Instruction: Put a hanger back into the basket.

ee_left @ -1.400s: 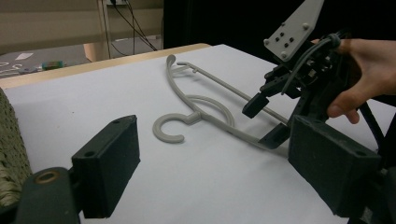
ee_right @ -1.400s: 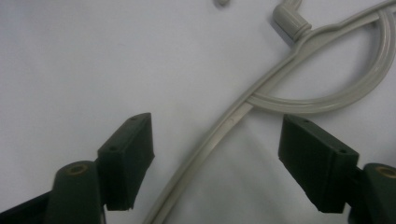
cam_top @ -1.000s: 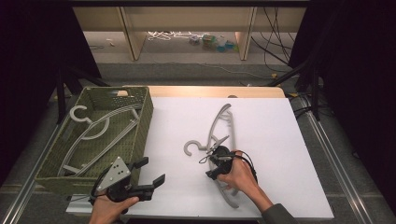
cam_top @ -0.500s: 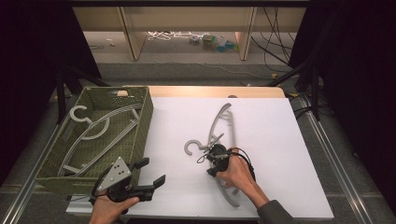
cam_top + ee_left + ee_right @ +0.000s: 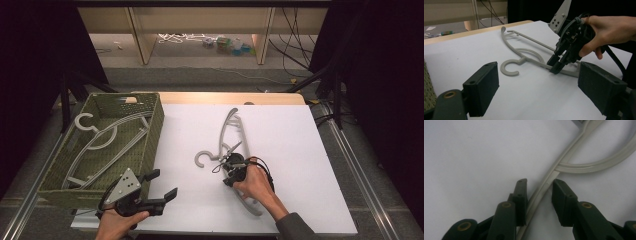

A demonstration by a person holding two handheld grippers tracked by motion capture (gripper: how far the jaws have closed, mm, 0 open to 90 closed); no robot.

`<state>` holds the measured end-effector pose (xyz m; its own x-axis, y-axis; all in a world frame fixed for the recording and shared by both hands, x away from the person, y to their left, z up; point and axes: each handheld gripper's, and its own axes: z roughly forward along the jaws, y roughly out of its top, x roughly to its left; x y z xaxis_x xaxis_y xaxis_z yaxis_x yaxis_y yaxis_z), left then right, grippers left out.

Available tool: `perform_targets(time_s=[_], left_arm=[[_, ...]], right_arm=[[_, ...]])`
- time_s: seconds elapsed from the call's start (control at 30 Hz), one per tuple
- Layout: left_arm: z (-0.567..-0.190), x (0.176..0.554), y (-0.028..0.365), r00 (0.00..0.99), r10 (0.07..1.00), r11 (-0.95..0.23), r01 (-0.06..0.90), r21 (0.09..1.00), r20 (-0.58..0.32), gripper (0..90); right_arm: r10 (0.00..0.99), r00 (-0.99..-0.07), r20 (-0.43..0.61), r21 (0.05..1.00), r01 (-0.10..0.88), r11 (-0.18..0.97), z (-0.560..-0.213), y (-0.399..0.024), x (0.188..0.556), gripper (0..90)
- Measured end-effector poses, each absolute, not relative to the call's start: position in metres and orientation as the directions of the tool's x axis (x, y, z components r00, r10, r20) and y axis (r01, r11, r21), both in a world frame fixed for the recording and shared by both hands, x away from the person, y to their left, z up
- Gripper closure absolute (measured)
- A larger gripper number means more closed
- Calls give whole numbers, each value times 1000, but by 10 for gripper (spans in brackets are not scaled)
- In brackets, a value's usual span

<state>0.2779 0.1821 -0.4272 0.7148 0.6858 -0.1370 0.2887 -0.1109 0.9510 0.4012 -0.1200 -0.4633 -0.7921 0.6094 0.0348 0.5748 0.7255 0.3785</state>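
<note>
High view, from the left edge: a green basket sits at the table's left side with grey hangers lying inside. Before it, the left gripper hovers with jaws wide apart, holding nothing. Near the table's middle lies a grey hanger. The right gripper straddles its thin bar, jaws just closing, one pad touching, the other still apart. It looks light, stiff and smooth; gripping the bar near the hook seems sound.

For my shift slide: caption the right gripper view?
Right gripper closing its jaws around the grey hanger bar on the white table, one pad touching, a gap on the other side.
</note>
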Motion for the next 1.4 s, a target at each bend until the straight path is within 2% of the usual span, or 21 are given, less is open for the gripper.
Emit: perform_targets(time_s=[0.43,0.57,0.67,0.7,0.93,1.1,1.27,1.4], left_arm=[[-427,278,181,711,691,-122,290,949,-128,171],[-426,278,181,714,692,-144,279,949,-105,172],[-428,278,180,713,694,-158,280,947,-95,173],[-428,278,180,715,693,-159,277,948,-93,173],[-425,281,179,711,699,-172,267,948,-74,180],[-418,291,173,715,700,-227,226,947,-3,228],[-411,302,165,714,698,-300,227,927,51,229],[-404,312,156,727,675,-385,198,901,128,251]], right_arm=[[592,-805,32,360,562,745,-462,-122,406,752],[547,-837,8,338,517,786,-459,-129,407,826],[485,-874,22,345,462,817,-454,-133,406,828],[469,-883,-4,342,440,830,-450,-134,405,829],[394,-919,-10,336,368,867,-437,-141,399,829],[354,-935,1,371,329,868,-427,-152,394,829],[346,-938,-5,400,315,860,-412,-164,387,829],[334,-943,-3,417,302,857,-404,-169,382,829]])
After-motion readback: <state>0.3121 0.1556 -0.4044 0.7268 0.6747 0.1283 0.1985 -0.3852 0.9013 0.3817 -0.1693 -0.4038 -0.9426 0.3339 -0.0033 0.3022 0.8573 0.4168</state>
